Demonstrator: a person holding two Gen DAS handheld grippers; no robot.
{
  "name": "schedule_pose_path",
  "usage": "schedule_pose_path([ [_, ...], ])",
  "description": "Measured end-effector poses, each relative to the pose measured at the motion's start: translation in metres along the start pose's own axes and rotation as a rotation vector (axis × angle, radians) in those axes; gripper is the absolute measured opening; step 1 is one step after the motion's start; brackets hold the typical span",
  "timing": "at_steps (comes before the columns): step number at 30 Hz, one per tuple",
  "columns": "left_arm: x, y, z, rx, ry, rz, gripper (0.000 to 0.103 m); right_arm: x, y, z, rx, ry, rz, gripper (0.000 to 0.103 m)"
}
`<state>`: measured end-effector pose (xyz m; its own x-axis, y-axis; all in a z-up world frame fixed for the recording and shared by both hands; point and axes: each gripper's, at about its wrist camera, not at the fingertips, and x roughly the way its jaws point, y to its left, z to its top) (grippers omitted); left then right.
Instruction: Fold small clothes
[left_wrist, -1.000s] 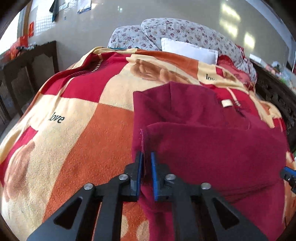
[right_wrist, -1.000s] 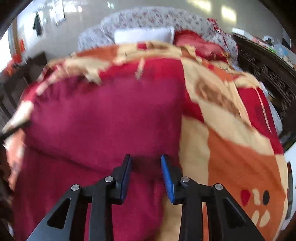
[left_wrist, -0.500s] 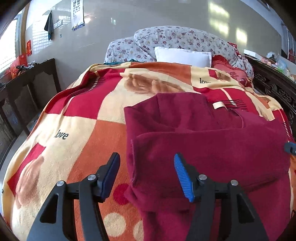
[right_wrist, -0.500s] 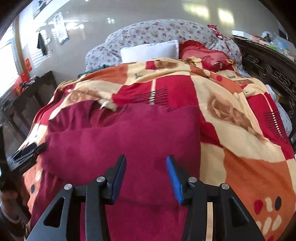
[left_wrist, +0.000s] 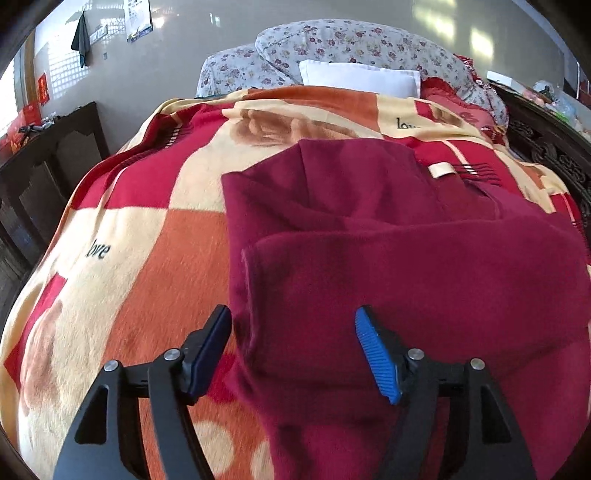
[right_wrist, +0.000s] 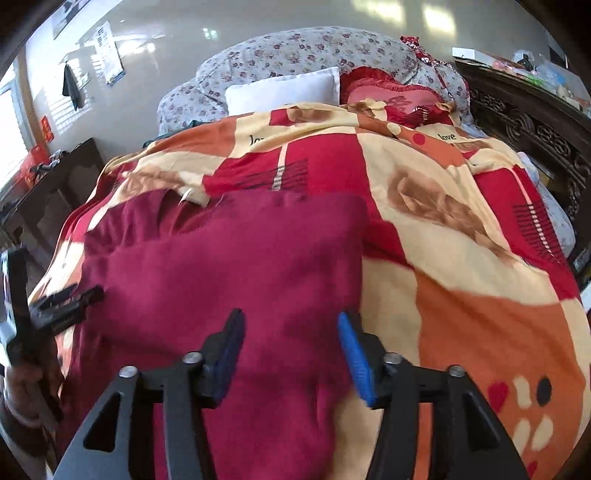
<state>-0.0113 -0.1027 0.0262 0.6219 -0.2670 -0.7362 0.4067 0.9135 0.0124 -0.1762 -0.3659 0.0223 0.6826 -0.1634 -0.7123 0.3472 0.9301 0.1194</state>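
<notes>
A dark red garment lies on the patterned blanket, with its near part folded over the rest. A small cream label shows near its far edge. My left gripper is open and empty above the garment's near left edge. In the right wrist view the same garment fills the centre left. My right gripper is open and empty above its near right edge. The left gripper shows at the far left of that view, held by a hand.
A white pillow and floral bedding lie at the head of the bed. A red heart cushion sits beside them. A carved dark wood bed frame runs along the right. A dark wooden table stands left.
My left gripper let go of the garment's edge and opened wide. My right gripper opened wider. Both pulled back and up from the folded garment.
</notes>
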Motion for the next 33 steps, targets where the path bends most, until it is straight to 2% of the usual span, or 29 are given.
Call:
schedule_pose_path([
  [5,-0.012,0.003,-0.015,-0.018,0.006,-0.001,0.073,0.031,-0.008,-0.020,-0.004,0.087,-0.079,0.066],
  [9,-0.031,0.002,-0.028,0.003,0.003,0.006,0.073,0.021,-0.014,-0.024,0.049,0.085,-0.063,0.066],
  [15,-0.053,0.004,-0.049,0.000,0.002,-0.006,0.074,-0.031,-0.001,-0.041,0.034,0.041,0.000,0.067],
  [20,-0.076,0.004,-0.069,0.018,0.003,-0.022,0.076,-0.056,0.010,-0.072,0.020,0.092,0.100,0.072],
  [22,-0.084,0.006,-0.076,0.017,-0.002,-0.031,0.082,-0.058,0.011,-0.083,0.022,0.111,0.102,0.072],
  [25,-0.090,0.007,-0.082,0.013,-0.002,-0.034,0.082,-0.062,0.013,-0.093,0.036,0.112,0.112,0.072],
  [33,-0.090,0.012,-0.088,-0.024,0.027,-0.058,0.082,-0.056,0.025,-0.088,0.046,0.081,0.100,0.073],
])
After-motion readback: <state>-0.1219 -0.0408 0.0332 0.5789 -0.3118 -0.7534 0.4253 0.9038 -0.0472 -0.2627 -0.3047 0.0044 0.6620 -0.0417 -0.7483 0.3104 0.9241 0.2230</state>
